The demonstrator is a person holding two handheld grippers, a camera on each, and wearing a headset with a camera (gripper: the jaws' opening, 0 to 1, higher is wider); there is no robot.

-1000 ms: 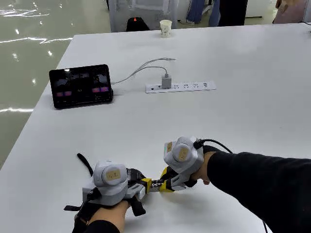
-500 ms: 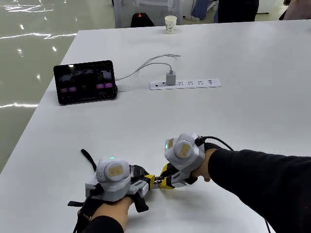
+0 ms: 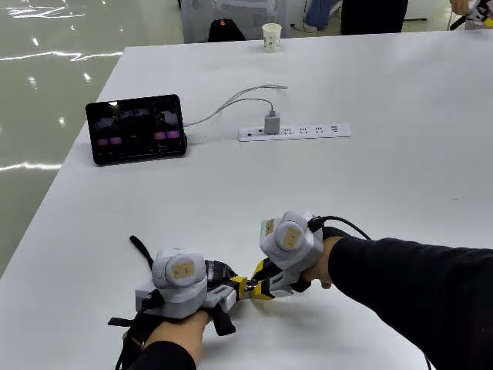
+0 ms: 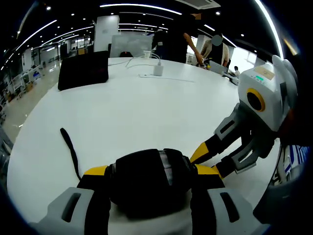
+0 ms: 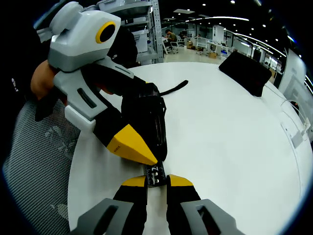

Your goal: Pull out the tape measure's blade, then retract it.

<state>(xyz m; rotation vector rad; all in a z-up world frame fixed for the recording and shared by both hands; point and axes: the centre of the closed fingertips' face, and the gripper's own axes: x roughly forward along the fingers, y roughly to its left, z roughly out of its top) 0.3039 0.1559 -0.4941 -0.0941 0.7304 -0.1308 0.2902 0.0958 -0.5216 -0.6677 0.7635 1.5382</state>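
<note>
In the head view the left hand-held gripper [image 3: 233,288] and the right hand-held gripper [image 3: 259,290] cover most of the tape measure [image 3: 219,272]. Just a dark edge of its case shows, and the blade [image 3: 248,287] is a speck between the yellow tips. In the left gripper view the case hides the blade, and the jaws cover the case's sides. The blade's print in the right gripper view is too small to read.

The tape measure [image 4: 151,182] is a rounded black case with a ribbed centre band. Its black strap [image 4: 71,149] trails loose on the white worktop [image 4: 137,112]. A short stub of blade [image 5: 155,175] is out, dark with pale marks.

The left hand-held gripper [image 4: 151,171] clamps the case between its yellow-tipped jaws, at the worktop's near side. The right hand-held gripper [image 5: 156,181] faces it tip to tip, its jaws pressed onto the blade's end, just beside the case.
</note>
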